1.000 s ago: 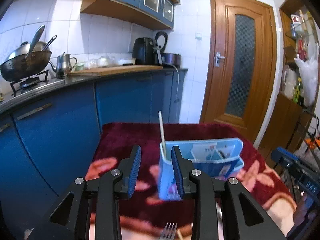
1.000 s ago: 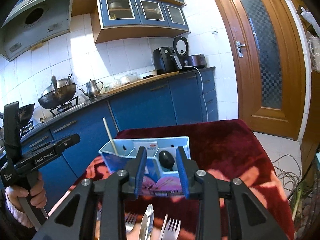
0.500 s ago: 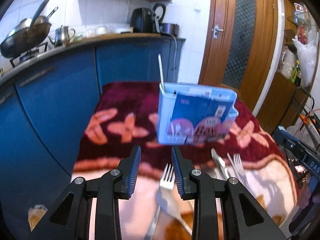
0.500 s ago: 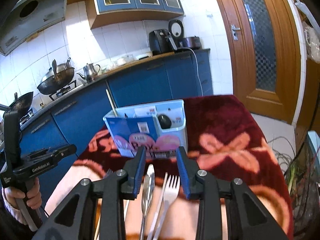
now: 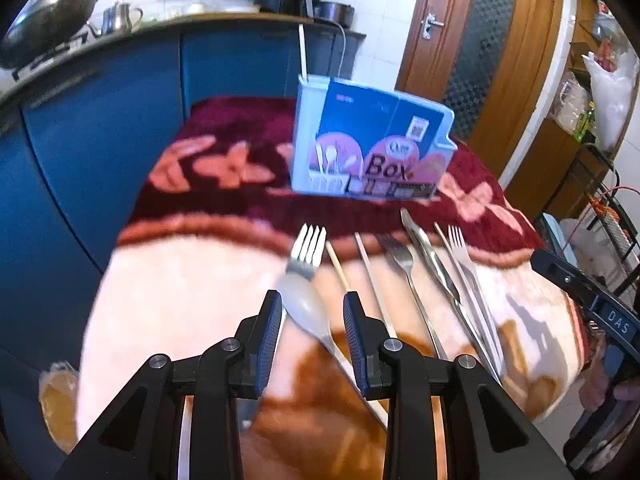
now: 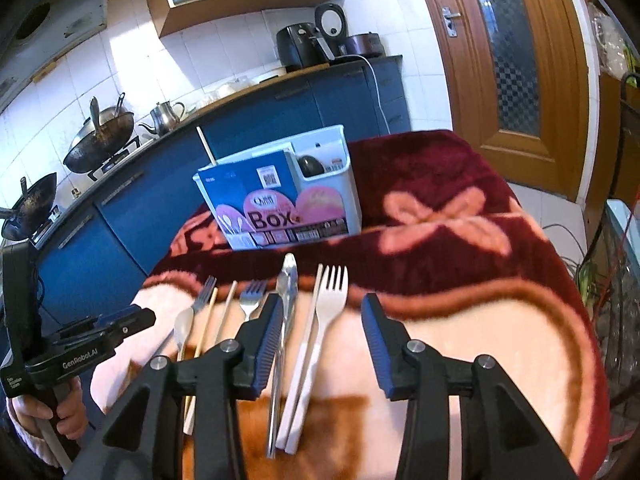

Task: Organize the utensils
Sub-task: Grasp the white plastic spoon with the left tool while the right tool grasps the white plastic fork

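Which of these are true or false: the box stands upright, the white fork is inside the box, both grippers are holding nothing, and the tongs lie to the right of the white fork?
1. The utensil box stands upright on the blanket. True.
2. The white fork is inside the box. False: it lies on the blanket in front of it.
3. The left gripper and right gripper hold nothing. True: both are open.
4. The metal tongs lie right of the white fork. False: in the right wrist view they lie to its left.

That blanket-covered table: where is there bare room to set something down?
Free: the pale stretch left of the metal fork, out to the blanket edge, and the stretch right of the white fork. The dark band around the utensil box is mostly bare. Crowded: the row of utensils in the middle.
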